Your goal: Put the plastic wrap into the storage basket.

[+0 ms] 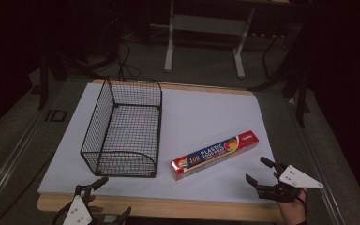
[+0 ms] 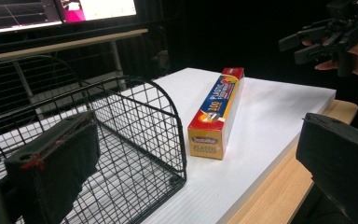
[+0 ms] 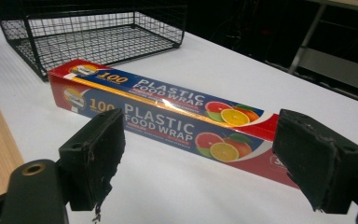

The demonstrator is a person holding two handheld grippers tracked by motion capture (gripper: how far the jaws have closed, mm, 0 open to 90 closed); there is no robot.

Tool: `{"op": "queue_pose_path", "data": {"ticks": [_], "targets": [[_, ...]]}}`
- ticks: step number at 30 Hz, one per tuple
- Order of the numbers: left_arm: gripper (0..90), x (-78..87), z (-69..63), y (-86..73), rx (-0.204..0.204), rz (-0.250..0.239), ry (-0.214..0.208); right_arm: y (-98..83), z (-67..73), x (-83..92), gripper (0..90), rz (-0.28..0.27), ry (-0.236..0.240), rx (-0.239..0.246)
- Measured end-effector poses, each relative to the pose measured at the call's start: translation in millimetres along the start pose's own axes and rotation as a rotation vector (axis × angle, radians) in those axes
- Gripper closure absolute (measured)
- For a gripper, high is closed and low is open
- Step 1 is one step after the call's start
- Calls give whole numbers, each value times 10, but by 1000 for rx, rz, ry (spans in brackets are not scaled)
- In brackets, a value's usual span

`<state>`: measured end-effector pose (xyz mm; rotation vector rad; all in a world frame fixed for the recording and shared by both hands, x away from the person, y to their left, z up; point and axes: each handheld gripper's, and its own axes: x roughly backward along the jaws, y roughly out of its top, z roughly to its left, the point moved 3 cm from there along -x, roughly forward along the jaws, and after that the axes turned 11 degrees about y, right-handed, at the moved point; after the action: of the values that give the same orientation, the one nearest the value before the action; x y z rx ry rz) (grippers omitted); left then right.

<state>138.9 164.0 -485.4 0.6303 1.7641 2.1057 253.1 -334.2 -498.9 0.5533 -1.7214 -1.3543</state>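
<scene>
Two grippers are in play, one in each hand. The right gripper (image 1: 261, 170) hovers over the near right corner of the table, its two black jaws spread wide and holding nothing; in the right gripper view those jaws frame the box with clear space on both sides, and neither touches it. The left gripper (image 1: 112, 199) sits at the near left edge of the table, just in front of the basket's rounded end, and its jaws are likewise wide apart and empty, as the left gripper view shows with one pad low on the left and the other low on the right. Between the two tools lies one long box of plastic food wrap (image 1: 214, 154), red and blue with pictures of citrus fruit, flat on the white sheet (image 1: 206, 112) and angled so its far end points away to the right. To the left of the box, near but not touching it, stands one black wire basket (image 1: 124, 129), upright, open at the top and empty, with its long side running away from the person. The white sheet covers most of one wooden table (image 1: 168, 208), whose bare edge shows along the near side. Beyond the table a pale metal frame (image 1: 206, 33) stands on the dark floor
</scene>
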Motion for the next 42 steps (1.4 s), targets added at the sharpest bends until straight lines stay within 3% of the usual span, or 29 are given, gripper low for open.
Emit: {"op": "queue_pose_path", "data": {"ticks": [10,13,16,22,30,33,37,39,42], "targets": [[1,1,-4,0,-6,-10,-5,4,-24,-33,157,14,29,15],[1,-10,-11,-9,-1,0,-17,6,-22,-48,138,35,46,-6],[1,-13,-22,-7,-2,0,-24,1,-4,-83,114,108,32,-9],[1,-19,-37,-9,1,5,-39,-8,-6,-164,111,211,54,-71],[1,-29,-43,-10,14,9,-50,39,-106,-199,99,333,61,-41],[1,-39,-52,-12,15,15,-50,37,-154,-229,96,406,27,2],[1,-50,-56,-14,20,19,-49,25,-179,-294,94,501,76,36],[1,-53,-56,-16,23,21,-48,18,-178,-344,95,561,126,16],[1,-53,-55,-15,31,19,-47,42,-176,-416,96,619,141,35]]}}
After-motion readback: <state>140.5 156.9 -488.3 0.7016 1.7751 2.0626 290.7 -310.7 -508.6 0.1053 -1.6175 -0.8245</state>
